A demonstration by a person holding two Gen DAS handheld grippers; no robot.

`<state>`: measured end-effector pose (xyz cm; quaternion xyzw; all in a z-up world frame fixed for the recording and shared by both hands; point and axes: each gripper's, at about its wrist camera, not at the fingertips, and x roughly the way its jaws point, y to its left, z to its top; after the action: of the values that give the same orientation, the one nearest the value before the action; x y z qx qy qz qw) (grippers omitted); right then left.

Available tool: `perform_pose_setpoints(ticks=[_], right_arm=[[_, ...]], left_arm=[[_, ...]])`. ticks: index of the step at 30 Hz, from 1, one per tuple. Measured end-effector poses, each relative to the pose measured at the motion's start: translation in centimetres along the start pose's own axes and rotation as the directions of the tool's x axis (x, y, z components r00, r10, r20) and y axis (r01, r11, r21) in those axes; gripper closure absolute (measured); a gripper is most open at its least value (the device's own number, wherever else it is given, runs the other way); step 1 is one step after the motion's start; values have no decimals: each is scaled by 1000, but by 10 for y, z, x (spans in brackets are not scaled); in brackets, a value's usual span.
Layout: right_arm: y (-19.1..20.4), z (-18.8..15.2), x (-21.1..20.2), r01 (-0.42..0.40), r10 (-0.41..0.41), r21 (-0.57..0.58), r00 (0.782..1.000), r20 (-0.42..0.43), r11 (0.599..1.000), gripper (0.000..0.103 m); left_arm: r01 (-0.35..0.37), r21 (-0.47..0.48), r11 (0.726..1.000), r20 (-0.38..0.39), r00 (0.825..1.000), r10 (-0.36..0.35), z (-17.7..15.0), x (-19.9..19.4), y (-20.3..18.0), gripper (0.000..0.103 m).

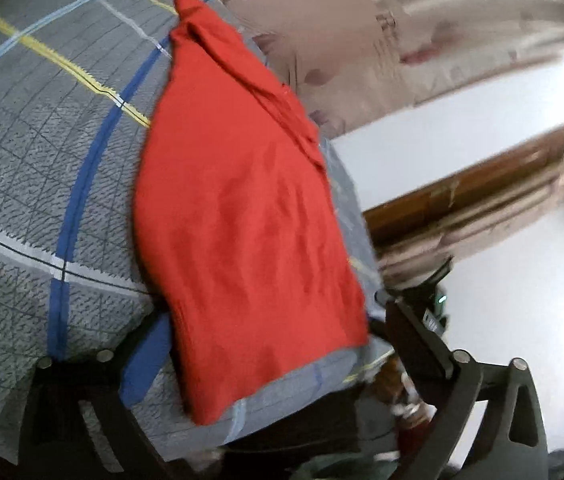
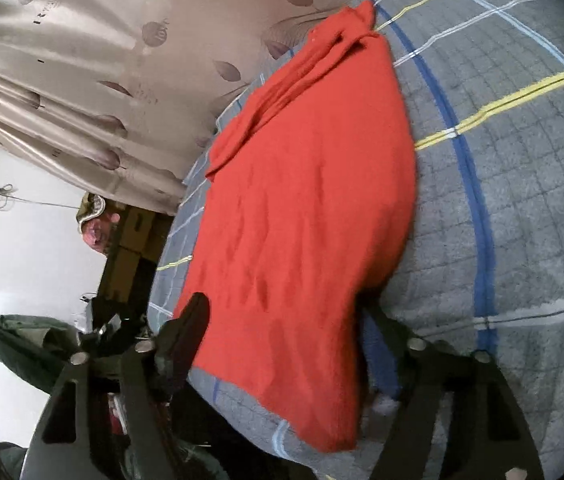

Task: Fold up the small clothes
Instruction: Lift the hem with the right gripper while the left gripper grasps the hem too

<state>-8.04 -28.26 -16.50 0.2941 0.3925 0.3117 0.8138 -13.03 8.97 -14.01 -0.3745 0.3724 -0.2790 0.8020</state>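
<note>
From the left wrist view, the red garment (image 1: 242,208) lies flat along the near edge of the grey plaid bedcover (image 1: 22,200), its collar end pointing away toward the patterned curtain (image 1: 322,20) and its hem end hanging slightly over the cover's edge. That layout probably leaves the hem easy to reach for a fold. The left gripper (image 1: 254,340) stands wide, one finger on each side of the garment's hem, its pads clear of the cloth, so nothing is held. From the right wrist view, the same garment (image 2: 306,200) again lies on the bedcover (image 2: 522,200) with its hem nearest the camera. The right gripper (image 2: 290,320) is partly spread, its fingers flanking the hem; whether the pads touch the fabric is hard to tell, but no cloth looks pinched or lifted. Both tools seem placed at the hem corners, likely for the next fold.
</note>
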Motion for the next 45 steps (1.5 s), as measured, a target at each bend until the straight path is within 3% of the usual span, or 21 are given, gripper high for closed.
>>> perform_pose_setpoints(ticks=[1,4,8,12,18,25,28,29,33,35,37,41,45], right_arm=[[-4,-3,-1,6,-6,8,1000,-3,1000,65],[-13,-11,-1,-28,29,40,999,-28,999,84],[-10,-15,3,-69,71,33,996,-60,997,85],[-16,-6,5,-124,126,90,992,-23,988,82],[-9,-5,7,-77,77,60,997,-1,995,79],[-5,-8,7,-51,51,44,999,9,998,79],[-5,-6,9,-35,35,59,999,-11,998,80],[-2,-4,12,-27,28,62,999,-18,998,80],[0,-2,15,-20,22,81,999,-26,997,80],[-3,-2,14,-16,19,91,999,-26,996,82],[-8,-2,15,18,-15,103,1000,-24,995,97],[-6,-6,14,34,-33,59,999,-8,998,98],[1,-5,14,-5,5,46,1000,0,999,96]], left_arm=[[-9,21,1000,0,1000,9,-1,2,-3,6],[31,30,999,-41,999,-29,-1,9,-9,27],[23,27,999,-63,998,-21,0,19,-7,33],[56,-17,998,-81,995,-57,3,18,-1,33],[69,-73,995,-59,996,-73,10,12,7,33],[-33,22,999,-58,998,34,4,23,-10,33],[-108,107,988,-55,992,115,1,31,-17,48],[-124,116,986,-58,990,131,0,35,-17,59],[-142,90,986,-54,988,147,1,36,-6,86],[-145,79,986,-54,987,150,1,35,0,92],[-158,95,983,-47,986,163,0,34,2,97],[-229,209,951,-6,972,236,-5,36,-12,98],[-321,317,893,78,947,312,-10,36,-30,98]])
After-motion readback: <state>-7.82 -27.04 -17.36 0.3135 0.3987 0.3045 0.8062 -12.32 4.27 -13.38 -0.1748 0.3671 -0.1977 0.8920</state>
